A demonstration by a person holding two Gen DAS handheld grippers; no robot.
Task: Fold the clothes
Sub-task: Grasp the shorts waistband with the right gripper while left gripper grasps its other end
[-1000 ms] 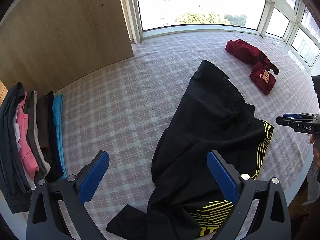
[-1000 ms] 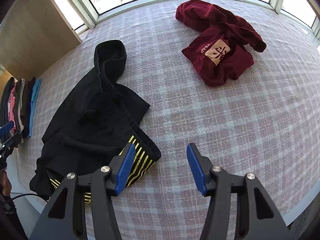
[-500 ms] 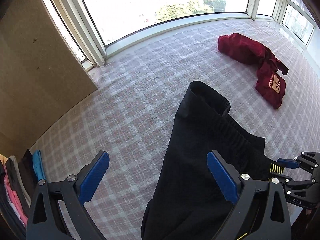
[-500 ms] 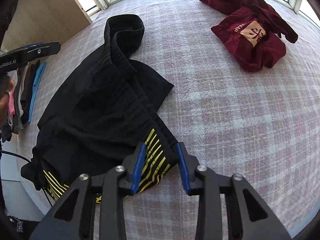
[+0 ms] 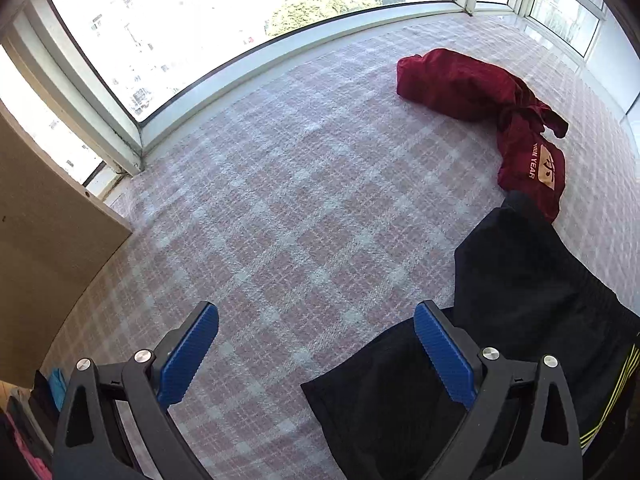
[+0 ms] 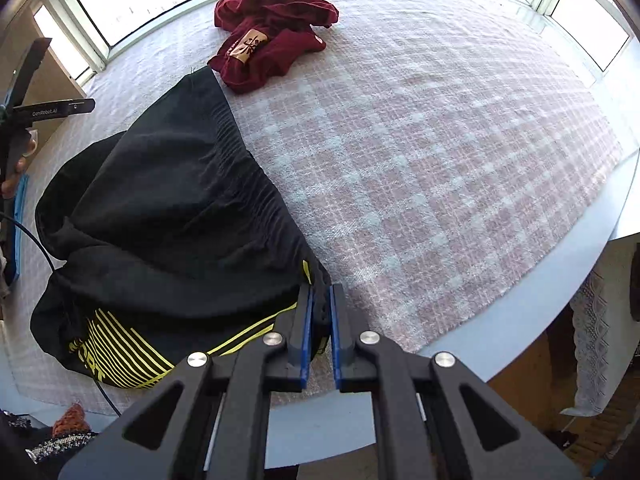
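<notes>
A pair of black shorts (image 6: 168, 216) with yellow stripes lies bunched on the checked pink and white cloth. My right gripper (image 6: 319, 304) is shut on the shorts' hem corner by the yellow stripes and holds it lifted. The shorts also show at the lower right of the left wrist view (image 5: 520, 320). My left gripper (image 5: 316, 348) is open and empty above the cloth, just left of the shorts; it shows at the far left of the right wrist view (image 6: 44, 112).
A crumpled dark red garment (image 5: 500, 108) lies at the back right, also in the right wrist view (image 6: 268, 32). Folded clothes (image 5: 36, 420) are stacked at the left. Windows ring the surface (image 6: 440, 160); a wooden panel (image 5: 40, 260) stands left.
My right gripper has closed on the shorts' striped hem corner and pulled it up and right. My left gripper has swung away from the shorts toward the window.
</notes>
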